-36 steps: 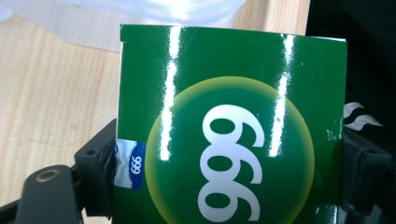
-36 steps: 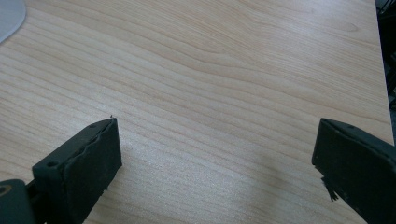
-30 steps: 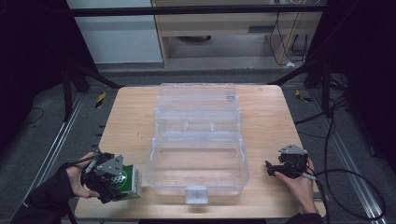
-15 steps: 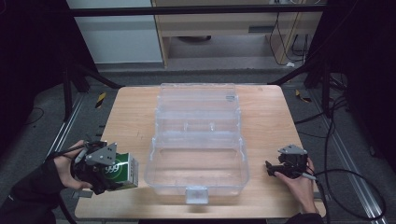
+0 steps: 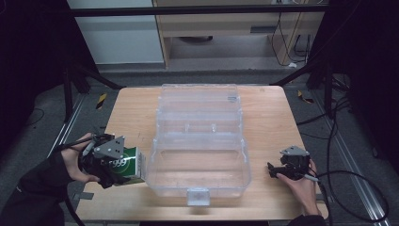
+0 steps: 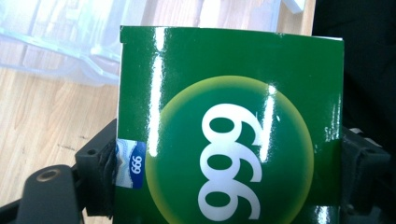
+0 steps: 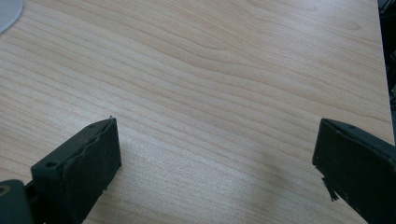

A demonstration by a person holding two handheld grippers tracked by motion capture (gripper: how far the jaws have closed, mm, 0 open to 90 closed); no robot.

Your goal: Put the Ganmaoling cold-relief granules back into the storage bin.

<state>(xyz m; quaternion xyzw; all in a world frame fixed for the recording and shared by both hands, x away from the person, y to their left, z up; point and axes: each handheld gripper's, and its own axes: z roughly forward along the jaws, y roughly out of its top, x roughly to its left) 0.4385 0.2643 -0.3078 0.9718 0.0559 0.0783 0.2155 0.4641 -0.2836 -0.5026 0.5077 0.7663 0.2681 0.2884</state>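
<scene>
Green box between claw jaws

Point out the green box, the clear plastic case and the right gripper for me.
green box (image 6: 233,140): left gripper view, on its printed front face.
clear plastic case (image 5: 197,162): high view, on the near compartment's floor.
right gripper (image 5: 273,170): high view, between its fingertips.

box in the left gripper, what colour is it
Green box with white 999 on a yellow-green circle; clearest in the left gripper view.
</scene>
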